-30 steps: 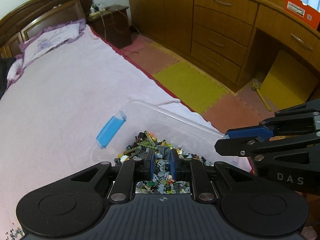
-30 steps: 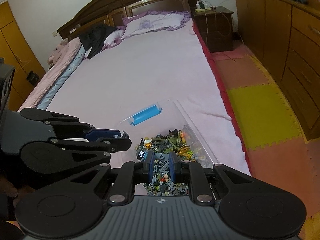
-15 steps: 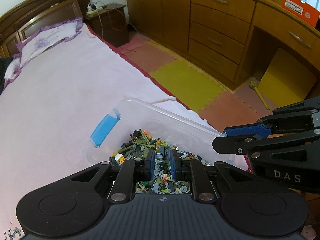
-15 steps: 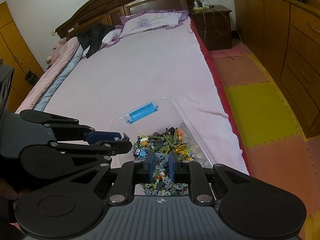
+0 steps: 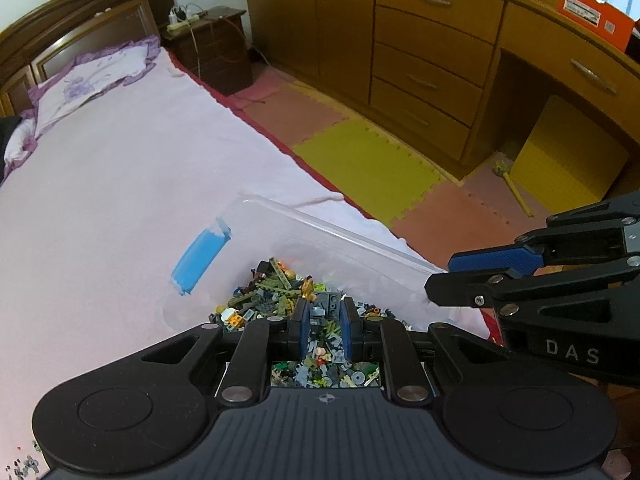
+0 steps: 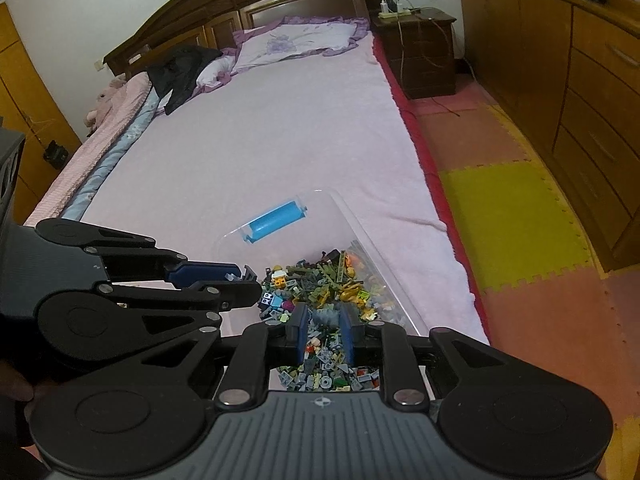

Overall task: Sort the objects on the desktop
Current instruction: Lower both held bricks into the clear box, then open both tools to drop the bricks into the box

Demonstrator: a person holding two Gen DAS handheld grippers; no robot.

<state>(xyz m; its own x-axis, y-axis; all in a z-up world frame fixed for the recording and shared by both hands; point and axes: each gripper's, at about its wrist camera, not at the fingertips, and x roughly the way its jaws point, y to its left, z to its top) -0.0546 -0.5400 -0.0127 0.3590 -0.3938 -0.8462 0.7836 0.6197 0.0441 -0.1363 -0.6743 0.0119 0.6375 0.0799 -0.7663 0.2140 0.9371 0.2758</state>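
Nearest the camera, the left gripper [image 5: 325, 322] is hanging just above a heap of small mixed toy building bricks [image 5: 280, 296], its blue-padded fingers [image 5: 304, 328] standing a narrow gap apart with loose grey and green pieces showing between them; whether they are pinching any piece cannot be told. The right gripper [image 6: 325, 330] is hovering over the same heap in the same way, its blue pads [image 6: 301, 334] also slightly spread, and again nothing shows whether a brick is caught between them. In the right wrist view the left gripper [image 6: 240, 276] is reaching in from the left, with a small grey piece showing at its tip beside the heap [image 6: 332, 280]. In the left wrist view the right gripper [image 5: 448, 276] is coming in from the right, near the container's long rim.

The bricks are lying inside a clear plastic storage container [image 5: 344, 236] with a blue latch handle [image 5: 202, 255] on its far short end, also seen in the other view [image 6: 276, 220]. The container [image 6: 376, 256] is sitting on a pink-sheeted bed [image 6: 256, 148], close to the bed's right edge. A few tiny pieces [image 5: 26, 465] are lying loose on the sheet at the lower left.

Beyond the edge, yellow and pink foam floor mats [image 5: 368, 164] are covering the floor in front of a wooden chest of drawers [image 5: 424, 60]. Farther off, a lilac frilled pillow [image 6: 300, 42] and a dark garment [image 6: 180, 70] are resting by the dark wooden headboard [image 6: 248, 4], with a dark nightstand [image 6: 424, 50] beside it.
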